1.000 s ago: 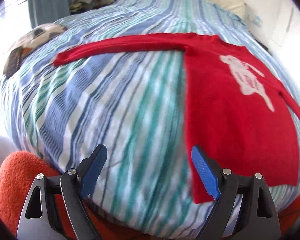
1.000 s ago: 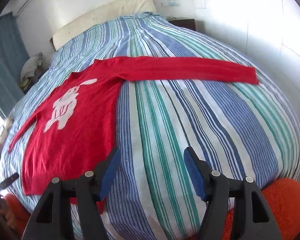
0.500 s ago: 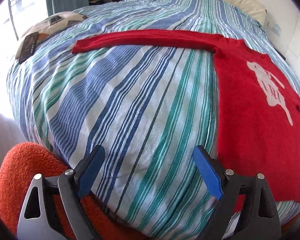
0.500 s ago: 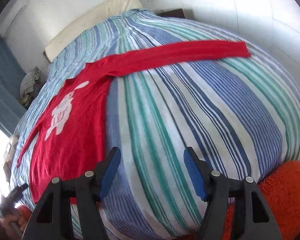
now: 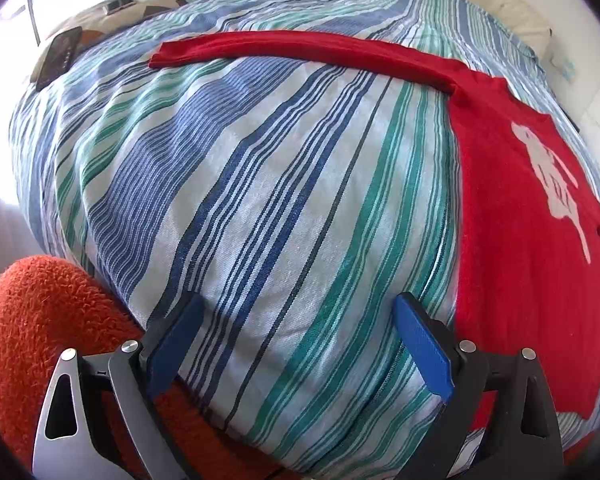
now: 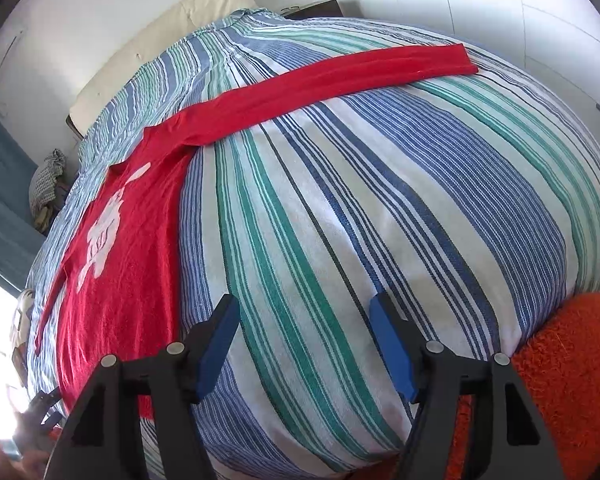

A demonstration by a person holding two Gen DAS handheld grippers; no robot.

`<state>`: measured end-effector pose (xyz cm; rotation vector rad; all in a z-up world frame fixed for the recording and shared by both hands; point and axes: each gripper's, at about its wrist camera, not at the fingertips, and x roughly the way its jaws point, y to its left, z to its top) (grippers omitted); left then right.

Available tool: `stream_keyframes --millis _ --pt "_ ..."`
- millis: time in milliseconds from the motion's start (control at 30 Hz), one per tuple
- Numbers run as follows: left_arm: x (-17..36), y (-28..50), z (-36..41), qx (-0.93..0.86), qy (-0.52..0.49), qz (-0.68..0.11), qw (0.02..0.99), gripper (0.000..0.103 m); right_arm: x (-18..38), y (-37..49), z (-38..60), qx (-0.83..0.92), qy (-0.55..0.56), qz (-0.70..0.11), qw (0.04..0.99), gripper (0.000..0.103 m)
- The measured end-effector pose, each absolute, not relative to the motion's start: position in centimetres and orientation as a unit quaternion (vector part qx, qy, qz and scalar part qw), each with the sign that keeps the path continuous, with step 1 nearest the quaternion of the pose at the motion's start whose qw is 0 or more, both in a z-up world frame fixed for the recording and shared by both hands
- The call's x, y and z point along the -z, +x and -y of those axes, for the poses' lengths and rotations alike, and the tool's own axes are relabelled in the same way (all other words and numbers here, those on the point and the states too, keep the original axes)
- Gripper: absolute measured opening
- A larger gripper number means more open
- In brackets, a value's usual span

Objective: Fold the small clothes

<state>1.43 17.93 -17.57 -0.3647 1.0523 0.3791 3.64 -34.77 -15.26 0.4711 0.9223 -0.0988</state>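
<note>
A red long-sleeved top (image 5: 516, 216) with a white print lies flat on the striped bed cover (image 5: 260, 200), sleeves stretched out to both sides. In the left wrist view one sleeve (image 5: 284, 50) runs far left; my left gripper (image 5: 296, 320) is open and empty over bare cover, left of the top's body. In the right wrist view the top (image 6: 128, 248) lies at left and the other sleeve (image 6: 340, 76) runs far right; my right gripper (image 6: 304, 320) is open and empty over bare cover, right of the body.
An orange fluffy rug (image 5: 40, 320) lies at the bed's foot, also in the right wrist view (image 6: 572, 380). A patterned cushion with a dark phone (image 5: 58, 56) sits at the bed's left edge. A cream headboard (image 6: 160, 44) and white walls stand behind.
Both grippers have swung outward, away from the top's body: the left one leftward, the right one rightward. Both stay open and empty.
</note>
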Motion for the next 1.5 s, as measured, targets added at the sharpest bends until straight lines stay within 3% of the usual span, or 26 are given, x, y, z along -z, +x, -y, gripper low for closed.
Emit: stream_keyframes --millis 500,1100,1300,1500 --pt "15.1 0.8 -17.1 -0.195 -0.140 -0.445 0.863 0.096 13.4 3.1 34.2 0.049 0.203 -0.408 0.889 0.067" --pt "9.5 -0.4 -10.0 -0.102 -0.045 -0.396 0.911 0.096 7.5 1.4 27.8 -0.005 0.019 -0.311 0.950 0.067" --pt "1.8 -3.4 -7.6 -0.018 -0.073 -0.344 0.936 0.096 0.3 -1.1 28.5 0.011 0.024 -0.225 0.974 0.068" --pt "-5.1 -5.4 -7.2 0.067 -0.143 -0.282 0.946 0.102 -8.1 -4.6 28.8 0.028 0.009 -0.117 0.993 0.083"
